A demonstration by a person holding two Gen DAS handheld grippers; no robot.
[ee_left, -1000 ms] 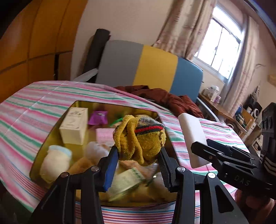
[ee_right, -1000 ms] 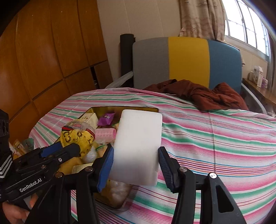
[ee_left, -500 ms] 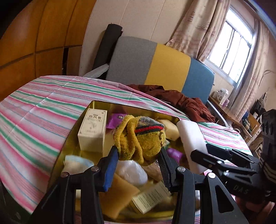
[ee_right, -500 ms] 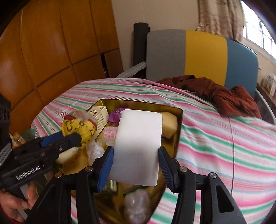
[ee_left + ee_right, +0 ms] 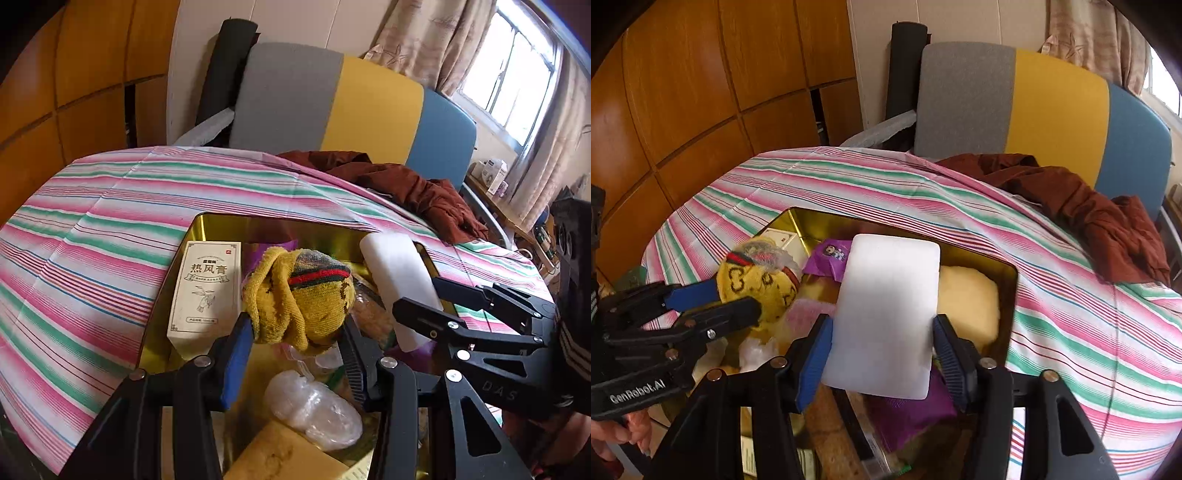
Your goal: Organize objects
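Observation:
A gold tin (image 5: 229, 227) (image 5: 1004, 269) full of small items sits on the striped tablecloth. My left gripper (image 5: 297, 332) (image 5: 713, 299) is shut on a yellow knitted sock bundle (image 5: 299, 295) (image 5: 757, 280) and holds it over the tin's left half. My right gripper (image 5: 881, 350) (image 5: 417, 295) is shut on a white rectangular block (image 5: 886, 314) (image 5: 399, 273) and holds it over the tin's right half. Inside the tin lie a cream box with Chinese text (image 5: 205, 291), a purple packet (image 5: 829, 256), a pale yellow sponge (image 5: 967, 299) and a clear plastic bag (image 5: 314, 406).
A dark red garment (image 5: 413, 192) (image 5: 1082, 206) lies on the tablecloth (image 5: 92, 240) behind the tin. A grey, yellow and blue chair back (image 5: 351, 107) stands beyond the table. Wooden panelling (image 5: 683, 92) is at the left, a window (image 5: 517, 74) at the right.
Both grippers have moved forward over the tin, each still holding its object. The tin now fills the lower part of both views and the cream box is closer.

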